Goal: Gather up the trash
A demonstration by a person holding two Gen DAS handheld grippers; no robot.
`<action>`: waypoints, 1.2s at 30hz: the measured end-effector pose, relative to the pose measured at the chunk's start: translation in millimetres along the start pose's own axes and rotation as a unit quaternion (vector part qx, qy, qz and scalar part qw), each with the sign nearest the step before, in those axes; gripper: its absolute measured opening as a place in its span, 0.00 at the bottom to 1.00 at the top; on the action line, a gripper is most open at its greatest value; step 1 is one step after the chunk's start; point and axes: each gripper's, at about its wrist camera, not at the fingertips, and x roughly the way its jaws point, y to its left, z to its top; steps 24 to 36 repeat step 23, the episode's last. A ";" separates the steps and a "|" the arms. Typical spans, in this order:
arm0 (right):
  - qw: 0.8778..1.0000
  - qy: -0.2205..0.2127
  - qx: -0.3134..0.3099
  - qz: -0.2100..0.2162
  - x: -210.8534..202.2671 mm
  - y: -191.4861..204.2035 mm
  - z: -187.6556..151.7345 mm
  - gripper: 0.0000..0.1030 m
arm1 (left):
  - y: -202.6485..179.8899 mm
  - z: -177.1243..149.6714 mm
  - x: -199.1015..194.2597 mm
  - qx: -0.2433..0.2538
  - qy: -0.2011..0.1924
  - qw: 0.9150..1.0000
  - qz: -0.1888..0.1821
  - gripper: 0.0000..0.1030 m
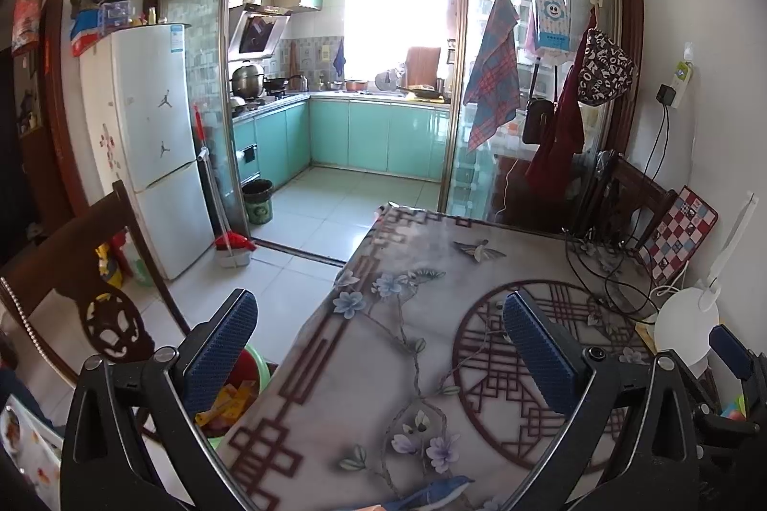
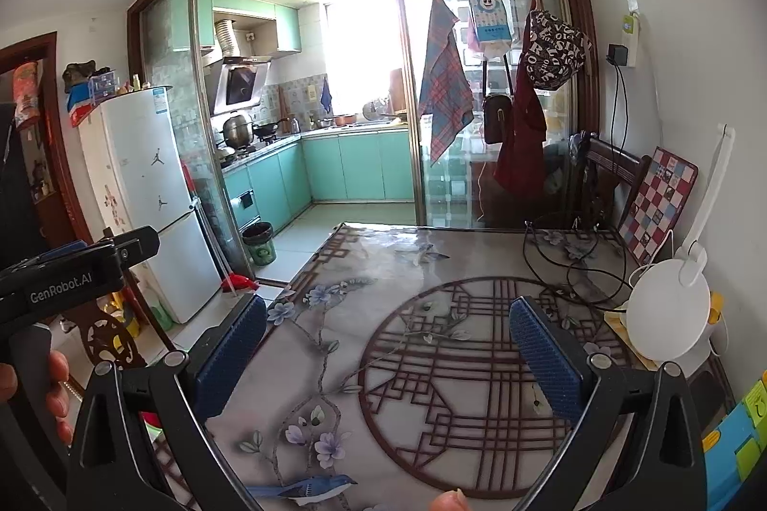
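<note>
The trash (image 1: 230, 403), bright wrappers, lies in a green bin (image 1: 254, 372) at the lower left of the frame, beside the table (image 1: 383, 367). The left gripper (image 1: 378, 348) and the right gripper (image 2: 388, 353) are both spread wide and hold nothing. A white lamp (image 2: 668, 312) stands at the right.

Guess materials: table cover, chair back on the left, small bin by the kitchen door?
Table cover: looks like glossy clear vinyl or glass over a printed floral cloth; it mirrors window glare.
Chair back: dark carved wood, semi-gloss, with a row of studs along the edge.
Bin: probably plastic, dark rim over green body; too small to be sure.
</note>
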 end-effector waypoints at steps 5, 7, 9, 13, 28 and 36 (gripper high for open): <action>1.000 0.003 0.001 -0.003 4.9 -4.9 -1.6 0.99 | -3.9 -0.7 5.8 0.001 0.005 1.000 0.000 1.00; 1.000 0.004 0.002 -0.004 7.1 -6.7 -1.6 0.99 | -5.6 -0.5 7.7 0.000 0.006 1.000 0.000 1.00; 1.000 0.005 0.003 -0.005 9.7 -9.1 -1.8 0.99 | -6.2 -0.1 8.4 0.000 0.006 1.000 0.000 1.00; 1.000 0.007 0.004 -0.008 12.8 -10.0 0.2 0.99 | -8.5 1.1 12.0 0.000 0.008 1.000 0.001 1.00; 1.000 0.015 0.008 -0.016 23.4 -16.1 0.5 0.99 | -17.1 -4.2 32.0 0.009 0.027 0.999 -0.014 1.00; 1.000 0.015 0.008 -0.016 23.4 -16.1 0.5 0.99 | -17.1 -4.2 32.0 0.009 0.027 0.999 -0.014 1.00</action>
